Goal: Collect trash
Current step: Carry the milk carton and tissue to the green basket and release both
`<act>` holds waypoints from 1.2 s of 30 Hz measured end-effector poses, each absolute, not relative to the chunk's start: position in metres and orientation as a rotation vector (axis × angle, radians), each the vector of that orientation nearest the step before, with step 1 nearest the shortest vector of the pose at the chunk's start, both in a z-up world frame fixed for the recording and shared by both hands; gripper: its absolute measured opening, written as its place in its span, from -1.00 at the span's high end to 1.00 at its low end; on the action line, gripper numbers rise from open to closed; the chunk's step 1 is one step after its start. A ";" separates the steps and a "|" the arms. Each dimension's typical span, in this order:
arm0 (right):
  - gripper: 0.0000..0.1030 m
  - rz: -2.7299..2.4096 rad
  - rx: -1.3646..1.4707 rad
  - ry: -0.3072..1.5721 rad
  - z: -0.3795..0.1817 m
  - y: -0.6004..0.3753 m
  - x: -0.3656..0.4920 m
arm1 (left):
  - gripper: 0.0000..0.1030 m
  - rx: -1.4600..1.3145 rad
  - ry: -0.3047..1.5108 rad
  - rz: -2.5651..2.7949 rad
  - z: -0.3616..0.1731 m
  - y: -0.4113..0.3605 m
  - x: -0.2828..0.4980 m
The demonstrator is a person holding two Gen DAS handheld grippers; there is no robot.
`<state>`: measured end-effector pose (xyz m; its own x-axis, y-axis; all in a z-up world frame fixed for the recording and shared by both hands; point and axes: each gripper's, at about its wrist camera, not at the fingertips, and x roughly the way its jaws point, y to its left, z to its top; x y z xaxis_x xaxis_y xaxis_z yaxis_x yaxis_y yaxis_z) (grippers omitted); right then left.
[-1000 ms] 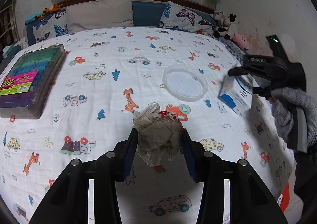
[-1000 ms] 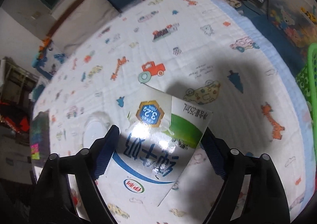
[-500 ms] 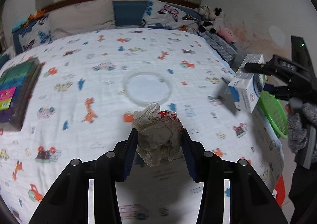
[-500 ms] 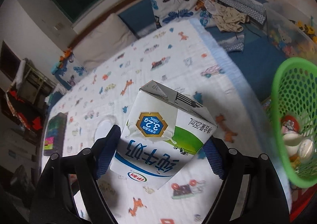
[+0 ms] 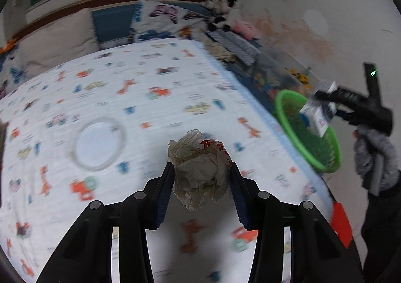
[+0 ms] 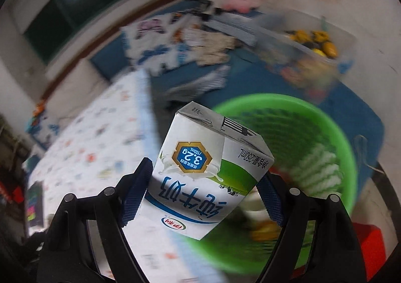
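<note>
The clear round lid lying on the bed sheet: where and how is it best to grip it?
Probably at its raised rim. The clear round lid lies flat on the bed sheet, so one finger of a hand-held gripper should come from above inside the rim and the other outside it.

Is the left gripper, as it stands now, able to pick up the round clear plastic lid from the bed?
Probably not: the left gripper is shut on a crumpled plastic bag, so the lid stays out.

Patterned bedsheet (image 5: 150, 77), butterfly pillow (image 5: 165, 20), plush toys (image 5: 223, 12)
</note>
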<state>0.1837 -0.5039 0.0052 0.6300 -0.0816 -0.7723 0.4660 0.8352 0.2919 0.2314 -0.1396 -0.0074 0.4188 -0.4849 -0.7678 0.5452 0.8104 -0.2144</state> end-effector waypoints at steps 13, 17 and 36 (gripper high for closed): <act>-0.58 -0.454 0.438 1.016 -0.081 -0.568 0.167 | 0.16 0.185 0.880 -0.822 0.029 -0.262 0.224; -0.58 -0.448 0.465 1.014 -0.087 -0.575 0.164 | 0.16 0.210 0.871 -0.859 0.032 -0.296 0.220; -0.67 -0.414 0.441 0.865 -0.031 -0.580 0.115 | 0.03 0.283 0.992 -0.946 -0.014 -0.404 0.227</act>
